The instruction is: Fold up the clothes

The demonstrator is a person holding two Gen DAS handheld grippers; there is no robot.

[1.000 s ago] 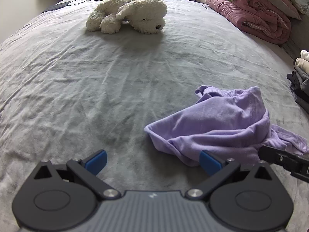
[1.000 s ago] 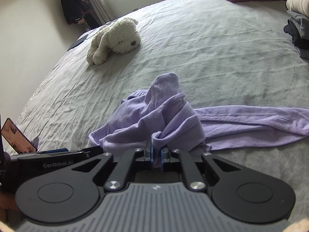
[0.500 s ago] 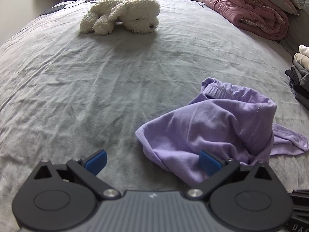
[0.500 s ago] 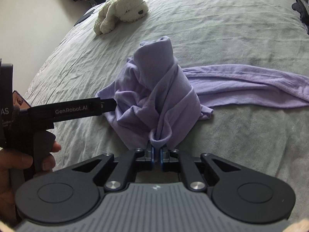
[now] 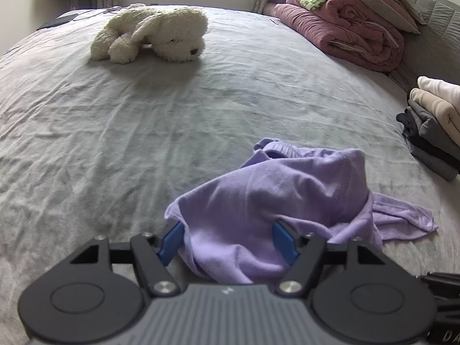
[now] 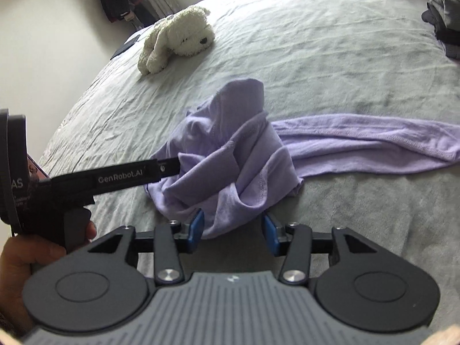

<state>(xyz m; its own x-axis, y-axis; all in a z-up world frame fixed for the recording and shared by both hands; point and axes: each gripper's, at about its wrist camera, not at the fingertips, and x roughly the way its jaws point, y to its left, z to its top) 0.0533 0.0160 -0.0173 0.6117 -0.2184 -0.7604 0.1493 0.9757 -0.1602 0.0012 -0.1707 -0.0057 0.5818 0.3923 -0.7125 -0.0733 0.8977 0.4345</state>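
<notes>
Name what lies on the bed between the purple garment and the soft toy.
Nothing: bare grey bedsheet runs from the purple garment to the soft toy, in both views.

Bare bed (image 5: 143, 143) left of shirt (image 5: 273, 201) passable; plush dog (image 5: 155, 37) far, folded stack (image 5: 431, 126) right, blankets (image 5: 345, 28) beyond.

Both wrist cameras look steeply down along their own fingers from close above the grey bed (image 5: 143, 132), sharing the crumpled purple garment (image 5: 281, 198) and, farther off, the white plush dog (image 6: 178, 37).
</notes>
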